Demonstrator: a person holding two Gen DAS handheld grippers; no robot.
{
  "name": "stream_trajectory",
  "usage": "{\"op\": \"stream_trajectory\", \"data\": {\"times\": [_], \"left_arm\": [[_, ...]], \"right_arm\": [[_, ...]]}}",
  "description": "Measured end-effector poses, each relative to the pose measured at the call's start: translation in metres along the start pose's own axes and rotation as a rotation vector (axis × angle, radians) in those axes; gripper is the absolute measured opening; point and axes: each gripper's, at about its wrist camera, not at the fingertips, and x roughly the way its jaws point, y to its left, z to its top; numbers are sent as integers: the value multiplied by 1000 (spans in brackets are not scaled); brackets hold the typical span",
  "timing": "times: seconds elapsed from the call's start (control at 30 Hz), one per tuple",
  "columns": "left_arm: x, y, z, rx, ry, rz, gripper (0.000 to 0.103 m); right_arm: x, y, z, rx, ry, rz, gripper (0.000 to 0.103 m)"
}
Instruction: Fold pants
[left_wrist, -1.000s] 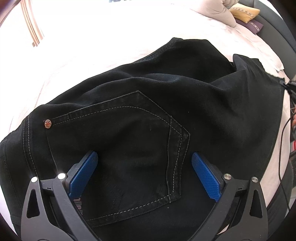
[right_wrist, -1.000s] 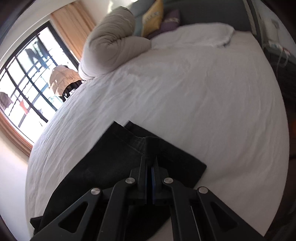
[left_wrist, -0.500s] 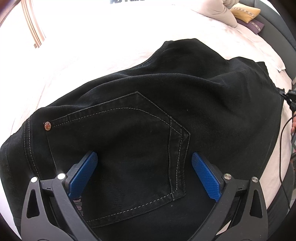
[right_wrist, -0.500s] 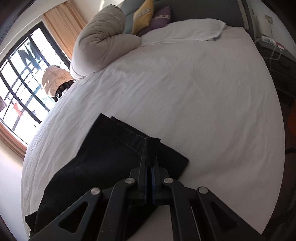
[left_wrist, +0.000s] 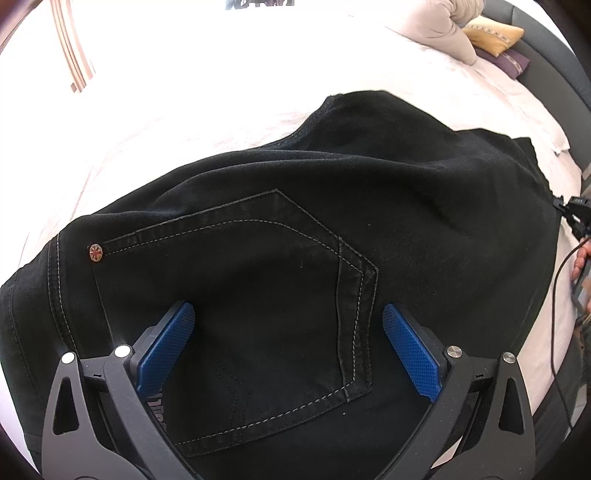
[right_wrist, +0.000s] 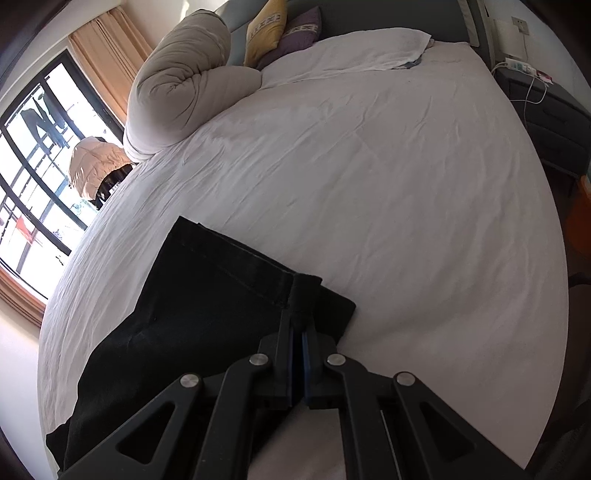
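Note:
Black denim pants (left_wrist: 280, 229) lie on the white bed, back pocket (left_wrist: 258, 295) up with a metal rivet (left_wrist: 95, 253) at its corner. My left gripper (left_wrist: 288, 325) is open, its blue pads either side of the pocket, just above the cloth. In the right wrist view the pants' leg end (right_wrist: 207, 295) lies on the sheet. My right gripper (right_wrist: 298, 325) is shut on the hem of the pants near their corner.
The white bed sheet (right_wrist: 388, 184) spreads far and right. A rolled grey duvet (right_wrist: 177, 85) and yellow and purple pillows (right_wrist: 266, 29) lie at the head. A dark nightstand (right_wrist: 546, 122) stands right. A window (right_wrist: 33, 166) is to the left.
My right gripper has drawn the leg end across the sheet toward the waist side; in the left wrist view the far fold has shifted. The left gripper has stayed open over the pocket.

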Motion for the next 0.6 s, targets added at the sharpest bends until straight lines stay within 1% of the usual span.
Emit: {"op": "stream_trajectory", "data": {"times": [0.1, 0.3, 0.37, 0.47, 0.6], "left_arm": [[-6, 9, -3, 6, -9, 1, 103], [-12, 11, -4, 6, -17, 8, 103], [-18, 14, -4, -3, -36, 5, 103], [-33, 22, -5, -25, -101, 7, 103], [-37, 36, -6, -51, -111, -2, 103]], "right_arm": [[1, -3, 0, 19, 0, 1, 3], [4, -7, 0, 20, 16, 1, 1], [3, -6, 0, 16, 11, -4, 2], [2, -6, 0, 17, 11, -8, 1], [3, -5, 0, 13, 11, -18, 2]]}}
